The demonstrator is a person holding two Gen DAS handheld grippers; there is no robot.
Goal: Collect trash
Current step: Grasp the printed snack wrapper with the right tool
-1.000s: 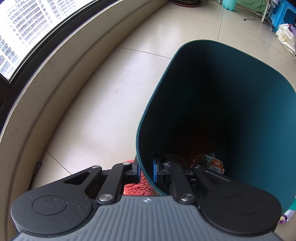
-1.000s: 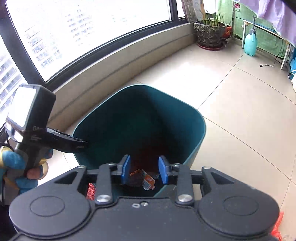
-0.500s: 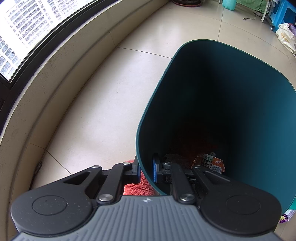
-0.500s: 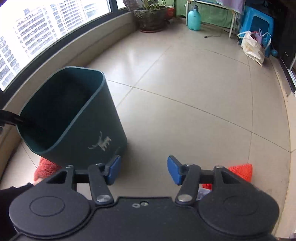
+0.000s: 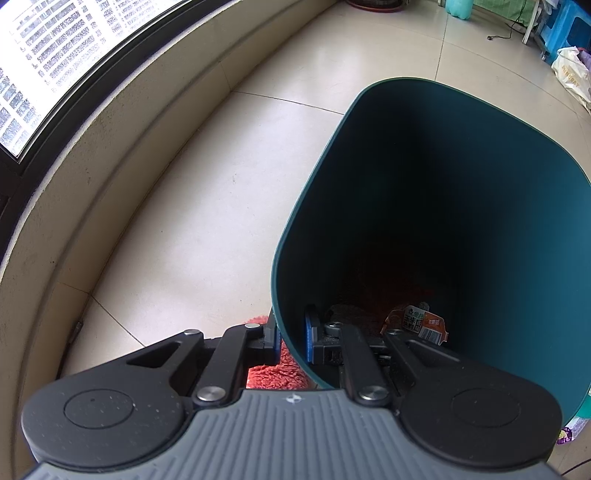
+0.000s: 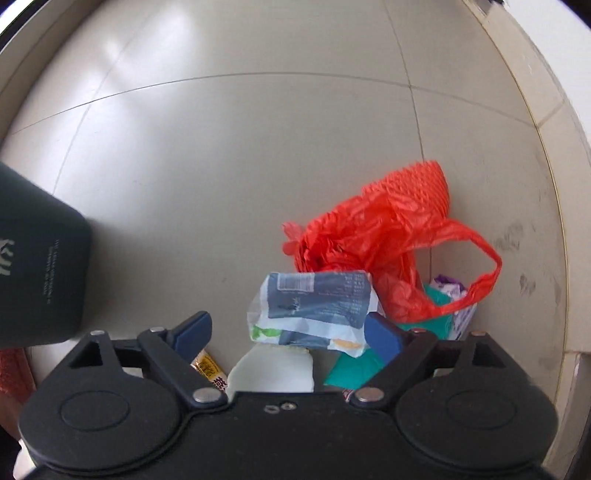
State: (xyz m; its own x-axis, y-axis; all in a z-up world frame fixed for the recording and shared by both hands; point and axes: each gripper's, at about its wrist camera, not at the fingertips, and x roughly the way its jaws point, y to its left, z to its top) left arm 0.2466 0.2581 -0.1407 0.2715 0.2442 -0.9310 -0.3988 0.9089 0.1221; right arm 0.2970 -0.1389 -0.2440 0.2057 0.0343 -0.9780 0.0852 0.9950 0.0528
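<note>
My left gripper (image 5: 291, 338) is shut on the near rim of the dark teal trash bin (image 5: 517, 221), one pad inside and one outside. An orange snack wrapper (image 5: 421, 323) lies at the bin's bottom. My right gripper (image 6: 288, 332) points down over a trash pile on the floor, its jaws opening wide. A crumpled blue and white wrapper (image 6: 317, 302) lies between the fingers, unpressed. Below it sit a white bottle (image 6: 273, 373), a yellow wrapper (image 6: 208, 369) and a teal packet (image 6: 351, 369). A red plastic bag (image 6: 388, 236) lies just beyond. The bin's outer wall (image 6: 40, 277) stands at the left.
A curved window ledge (image 5: 92, 166) runs along the left of the tiled floor. A red fuzzy item (image 5: 273, 374) lies under the bin's near edge. A wall skirting (image 6: 565, 184) bounds the trash pile on the right. A white bag (image 5: 572, 74) and blue stool (image 5: 569, 22) stand far back.
The right gripper has swung away from above the bin, dropped toward the floor pile and spread its jaws wide. The left gripper and bin have not moved.
</note>
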